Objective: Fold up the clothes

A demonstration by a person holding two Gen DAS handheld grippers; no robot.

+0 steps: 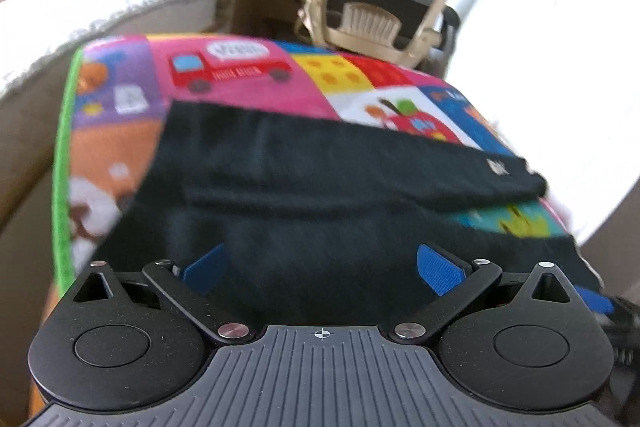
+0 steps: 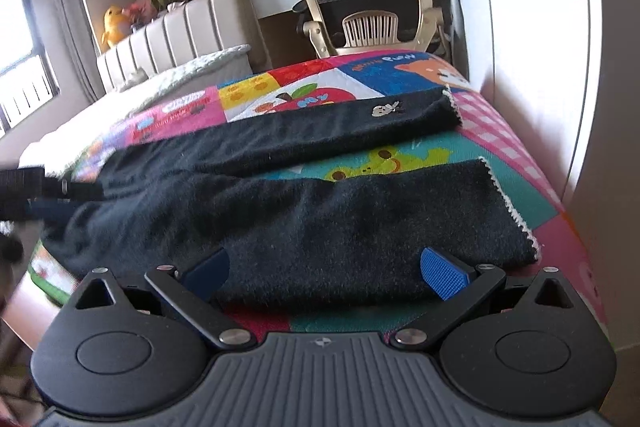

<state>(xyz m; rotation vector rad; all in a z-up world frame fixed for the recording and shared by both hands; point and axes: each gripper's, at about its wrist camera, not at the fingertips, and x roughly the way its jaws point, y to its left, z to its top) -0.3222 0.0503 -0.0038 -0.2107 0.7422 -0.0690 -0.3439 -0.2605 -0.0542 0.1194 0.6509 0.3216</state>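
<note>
black trousers (image 2: pixel 280 211) on play mat (image 2: pixel 500 131) | soft, limp, light | grip: leg hems, waistband | left gripper (image 1: pixel 322 267), right gripper (image 2: pixel 324 269): jaws spread, empty

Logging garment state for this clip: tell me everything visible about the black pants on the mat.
The black pants look like soft, fuzzy knit. They lie flat on the colourful play mat, legs spread apart, the hems trimmed in white scalloped stitching. The far leg carries a small pale embroidered motif. Light wrinkles run across the fabric. Both tools, the left tool and the right tool, are open at the near edge, gripping nothing.
</note>
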